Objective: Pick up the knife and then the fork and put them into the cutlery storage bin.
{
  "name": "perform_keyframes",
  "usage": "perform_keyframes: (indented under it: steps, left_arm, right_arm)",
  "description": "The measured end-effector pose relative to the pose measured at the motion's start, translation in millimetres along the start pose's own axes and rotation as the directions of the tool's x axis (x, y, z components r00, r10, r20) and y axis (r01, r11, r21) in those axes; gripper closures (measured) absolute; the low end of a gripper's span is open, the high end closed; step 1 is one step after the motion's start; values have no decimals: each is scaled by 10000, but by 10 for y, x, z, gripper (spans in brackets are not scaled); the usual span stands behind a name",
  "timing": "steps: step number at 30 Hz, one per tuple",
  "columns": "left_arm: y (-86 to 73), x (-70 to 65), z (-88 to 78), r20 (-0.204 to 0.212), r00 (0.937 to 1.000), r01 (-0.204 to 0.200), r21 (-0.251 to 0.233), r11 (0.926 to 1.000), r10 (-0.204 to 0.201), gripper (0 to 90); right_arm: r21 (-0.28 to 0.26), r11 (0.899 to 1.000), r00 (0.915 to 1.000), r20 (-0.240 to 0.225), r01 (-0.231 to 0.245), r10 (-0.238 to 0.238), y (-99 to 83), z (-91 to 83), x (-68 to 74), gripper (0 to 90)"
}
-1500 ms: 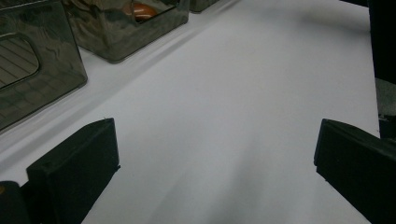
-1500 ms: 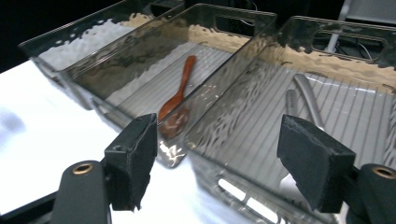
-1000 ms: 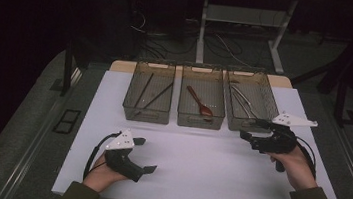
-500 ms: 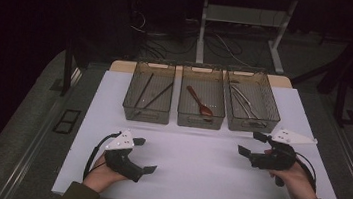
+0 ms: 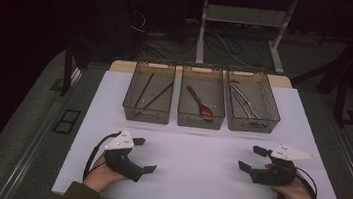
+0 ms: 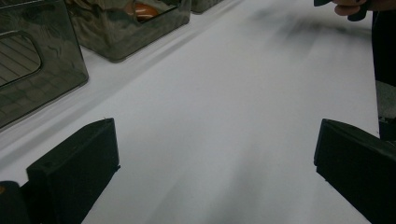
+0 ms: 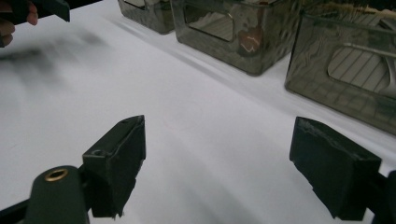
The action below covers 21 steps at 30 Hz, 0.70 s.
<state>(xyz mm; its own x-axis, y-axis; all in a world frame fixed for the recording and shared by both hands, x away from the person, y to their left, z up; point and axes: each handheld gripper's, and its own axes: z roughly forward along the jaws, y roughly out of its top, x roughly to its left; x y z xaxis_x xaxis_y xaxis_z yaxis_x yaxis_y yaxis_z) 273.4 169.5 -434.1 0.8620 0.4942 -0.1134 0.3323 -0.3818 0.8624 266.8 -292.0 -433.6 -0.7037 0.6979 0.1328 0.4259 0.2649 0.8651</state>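
Note:
Three smoky clear bins stand in a row at the back of the white table point(image 5: 198, 157). The left bin point(image 5: 148, 98) holds dark chopsticks, the middle bin point(image 5: 202, 102) a reddish-brown spoon point(image 5: 199, 101), the right bin point(image 5: 250, 107) metal tongs point(image 5: 244, 104). My left gripper point(image 5: 144, 154) rests low at the front left, open, with bare table between its jaws point(image 6: 215, 163). My right gripper point(image 5: 252, 158) sits at the front right, open and empty, its jaws facing left point(image 7: 217, 158).
The table's front edge runs just below both hands. Dark floor, cables and a white desk frame point(image 5: 243, 21) lie beyond the bins. The bins' walls show close in the right gripper view point(image 7: 243, 32) and the left gripper view point(image 6: 42, 65).
My right gripper has come down and toward the front from beside the right bin. The left gripper has stayed where it was.

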Motion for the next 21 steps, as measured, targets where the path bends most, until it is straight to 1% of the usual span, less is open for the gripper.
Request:
perform_keyframes:
  steps: [2, 4, 5, 7, 11, 14, 19, 21]
  left_arm:
    - [-2, 2, -1, -9, 10000, 32, -23, 10000, -32, 0]
    - [-2, 4, -4, -34, 10000, 31, -26, 10000, -31, 0]
    - [-4, 2, -8, -36, 10000, 52, -20, 10000, -52, 0]
    - [-6, 2, -13, -43, 10000, 40, 1, 10000, -40, 0]
    - [-6, -2, -13, -27, 10000, 36, -21, 10000, -36, 0]
    - [-6, -6, -9, -15, 10000, 26, 3, 10000, -26, 0]
    - [-6, -5, -5, -26, 10000, 5, 14, 10000, -5, 0]
    - [-6, -7, -2, -18, 10000, 3, 12, 10000, -3, 0]
  right_arm:
    - [48, 10000, 10000, 20, -7, 7, -35, -11, 6, 177]
    - [143, 9998, 9999, 58, 158, -159, -66, -28, 17, 177]
    - [145, 9998, 9999, 79, 142, -143, -78, -43, 19, 174]
    - [132, 9997, 9995, 242, 191, -194, -103, -79, 14, 174]
    - [301, 9989, 9982, 484, 351, -365, -150, -133, -20, 174]
    - [230, 9994, 9983, 518, 269, -281, -149, -143, -34, 174]
    - [265, 9988, 9980, 479, 408, -421, -144, -127, -18, 174]
    - [303, 9988, 9982, 454, 381, -395, -144, -126, -13, 174]
